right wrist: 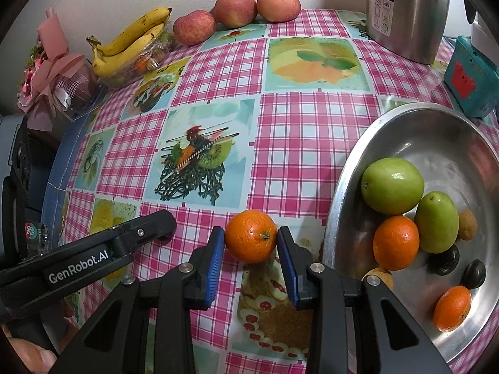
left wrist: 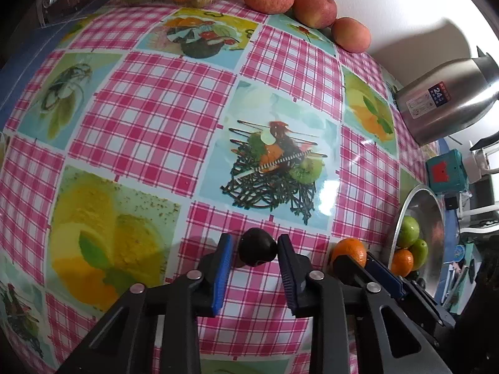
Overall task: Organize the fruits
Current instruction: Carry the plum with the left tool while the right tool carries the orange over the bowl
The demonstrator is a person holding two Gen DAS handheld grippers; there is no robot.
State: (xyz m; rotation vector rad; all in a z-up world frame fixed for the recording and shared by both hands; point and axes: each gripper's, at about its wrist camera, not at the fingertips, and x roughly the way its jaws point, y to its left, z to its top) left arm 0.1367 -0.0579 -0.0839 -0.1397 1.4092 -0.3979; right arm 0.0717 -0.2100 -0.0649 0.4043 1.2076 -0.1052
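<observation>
In the left wrist view my left gripper (left wrist: 254, 249) is shut on a small dark round fruit (left wrist: 258, 247) just above the checked tablecloth, with a blue pad against each side. My right gripper (right wrist: 250, 240) is shut on an orange (right wrist: 251, 236) to the left of the steel bowl (right wrist: 343, 193). That bowl holds two green fruits (right wrist: 392, 185), two more oranges (right wrist: 395, 243), small dark fruits (right wrist: 474, 272) and brownish ones. The left wrist view also shows the held orange (left wrist: 350, 250) and the bowl's rim (left wrist: 402, 215) at the right.
Three apples (right wrist: 234, 9) line the far edge by the wall. Bananas (right wrist: 131, 40) lie on a clear container at the back left, beside a pink bouquet (right wrist: 53, 71). A steel thermos (right wrist: 408, 12) and a teal box (right wrist: 471, 78) stand behind the bowl.
</observation>
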